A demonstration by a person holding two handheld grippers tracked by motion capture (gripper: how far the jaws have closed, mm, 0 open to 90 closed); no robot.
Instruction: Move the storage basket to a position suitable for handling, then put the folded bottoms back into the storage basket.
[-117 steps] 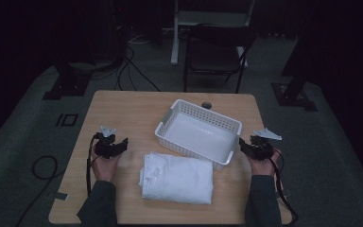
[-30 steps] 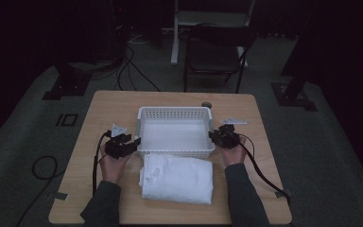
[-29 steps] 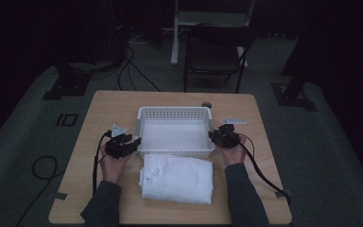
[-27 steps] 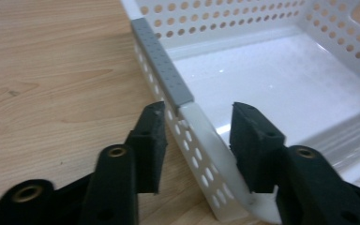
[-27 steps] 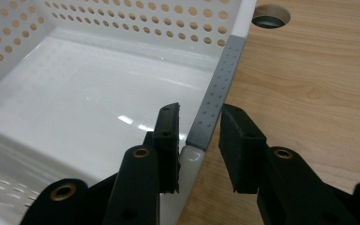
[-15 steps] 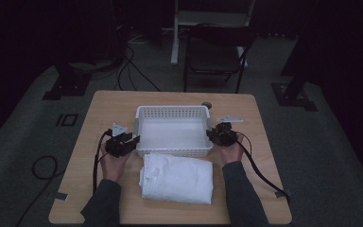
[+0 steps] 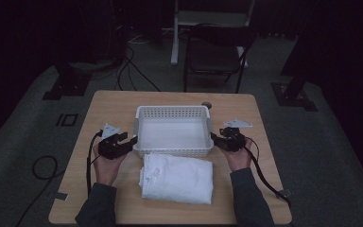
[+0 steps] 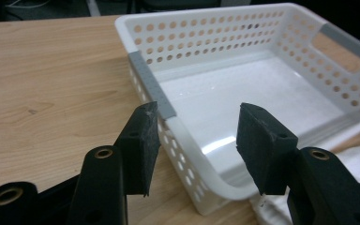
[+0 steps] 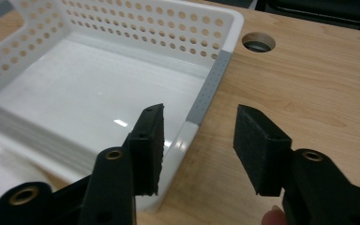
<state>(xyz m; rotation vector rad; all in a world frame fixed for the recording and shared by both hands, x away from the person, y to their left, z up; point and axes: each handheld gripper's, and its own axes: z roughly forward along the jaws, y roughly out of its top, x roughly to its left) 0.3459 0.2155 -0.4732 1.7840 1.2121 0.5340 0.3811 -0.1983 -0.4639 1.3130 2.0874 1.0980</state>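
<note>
The table [image 7: 113,109] carries a white basket [image 7: 172,113] at its middle, with a folded cloth [image 7: 177,178] just in front. My left gripper [image 8: 197,140] straddles the basket's left rim, jaws spread and gripping nothing. My right gripper [image 9: 199,140] straddles the right rim near a grey strip [image 9: 208,86], also released.
</note>
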